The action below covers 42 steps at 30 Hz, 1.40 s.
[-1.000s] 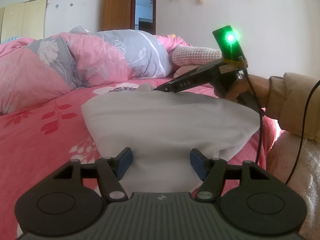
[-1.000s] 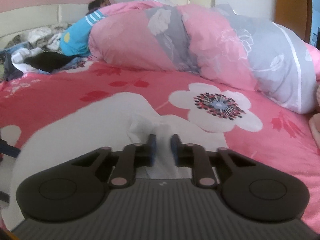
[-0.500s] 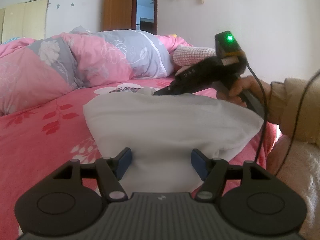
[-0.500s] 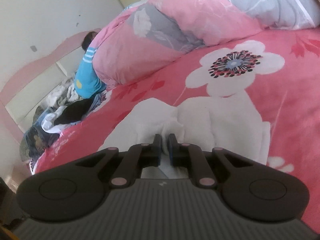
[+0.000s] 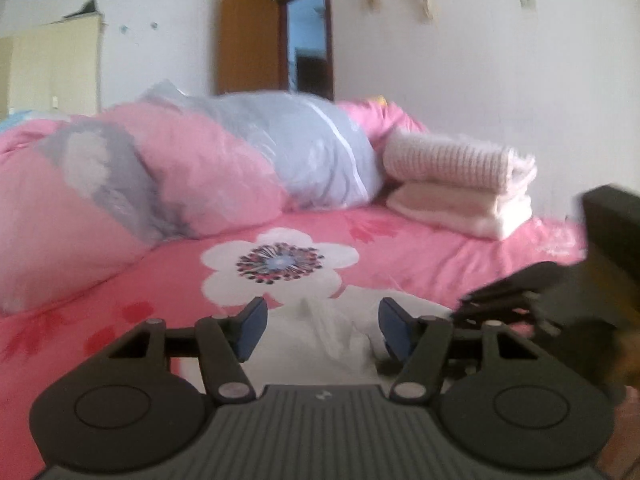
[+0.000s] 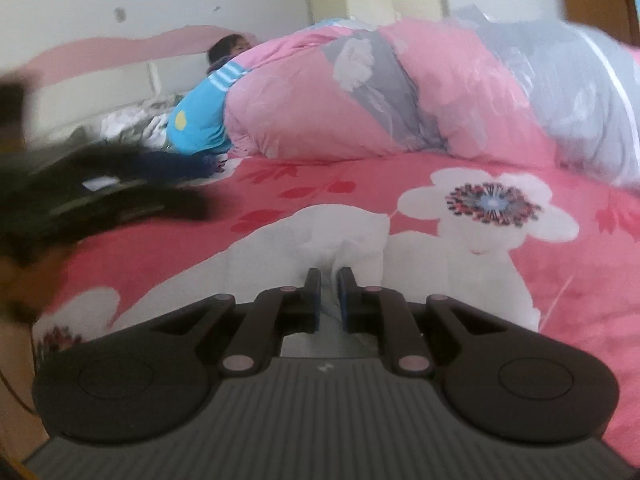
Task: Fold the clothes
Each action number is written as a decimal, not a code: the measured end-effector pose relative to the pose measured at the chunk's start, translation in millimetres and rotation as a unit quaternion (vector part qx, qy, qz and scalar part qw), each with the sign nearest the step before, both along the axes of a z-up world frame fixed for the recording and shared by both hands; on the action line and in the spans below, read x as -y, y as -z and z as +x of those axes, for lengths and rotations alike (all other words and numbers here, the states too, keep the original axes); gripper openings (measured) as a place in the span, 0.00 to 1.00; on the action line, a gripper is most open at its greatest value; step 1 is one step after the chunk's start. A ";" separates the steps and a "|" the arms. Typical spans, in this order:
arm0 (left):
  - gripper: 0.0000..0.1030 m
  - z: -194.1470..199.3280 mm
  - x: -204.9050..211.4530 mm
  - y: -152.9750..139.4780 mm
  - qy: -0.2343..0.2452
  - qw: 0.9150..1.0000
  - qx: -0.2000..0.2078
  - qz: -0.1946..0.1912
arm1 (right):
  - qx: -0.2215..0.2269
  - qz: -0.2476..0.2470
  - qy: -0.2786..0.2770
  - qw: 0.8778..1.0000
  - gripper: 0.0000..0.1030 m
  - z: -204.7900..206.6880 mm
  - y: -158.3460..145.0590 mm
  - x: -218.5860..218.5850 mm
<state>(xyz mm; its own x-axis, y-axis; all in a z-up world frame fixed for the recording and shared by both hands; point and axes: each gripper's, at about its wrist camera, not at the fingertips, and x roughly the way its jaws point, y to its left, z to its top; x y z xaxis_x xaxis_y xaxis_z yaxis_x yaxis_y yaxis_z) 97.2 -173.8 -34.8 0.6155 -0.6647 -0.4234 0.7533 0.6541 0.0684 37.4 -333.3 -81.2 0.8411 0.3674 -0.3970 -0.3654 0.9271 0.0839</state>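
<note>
Left claw [image 5: 320, 326] lifted off the white cloth [image 5: 340, 336]; its jaws, just narrowed slightly, stand wide above it. Right claw [image 6: 329, 296] pinches its near fold.

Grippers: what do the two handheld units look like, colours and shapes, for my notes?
Both look alike. The left gripper and right gripper each have a ribbed dark grey body with a small pale mark, two round black discs, black linkage arms with silver-pink pivot pins, and blue pads on the fingers.
</note>
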 end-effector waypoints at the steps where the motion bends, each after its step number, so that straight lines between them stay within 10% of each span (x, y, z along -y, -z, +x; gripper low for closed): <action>1: 0.61 5.5 7.8 5.6 0.005 1.000 -0.005 0.011 | 0.006 -0.015 -0.004 1.000 0.16 -3.7 0.2 -3.3; 8: 0.61 35.8 13.1 37.5 -0.025 0.995 -0.098 0.026 | 0.009 -0.049 -0.058 0.997 0.26 -16.6 0.0 -2.8; 18: 0.61 46.1 3.4 45.2 -0.024 0.991 -0.129 0.009 | -0.023 0.167 0.050 0.984 0.31 22.0 -14.6 105.1; 29: 0.60 44.0 -0.1 53.2 -0.024 0.992 -0.124 -0.007 | -0.085 0.047 0.067 0.993 0.27 69.0 16.5 69.0; 42: 0.61 45.7 -6.5 55.8 -0.023 0.991 -0.132 -0.026 | -0.088 0.125 0.038 0.988 0.28 75.1 14.8 74.9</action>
<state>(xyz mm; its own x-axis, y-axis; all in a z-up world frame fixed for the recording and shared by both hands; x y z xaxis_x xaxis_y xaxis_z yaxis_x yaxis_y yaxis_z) 142.8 -167.3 -90.6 0.5178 -0.6646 -0.5386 0.7104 0.6849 -0.1621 112.6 -408.2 -96.0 0.7955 0.4114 -0.4448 -0.2555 0.8935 0.3693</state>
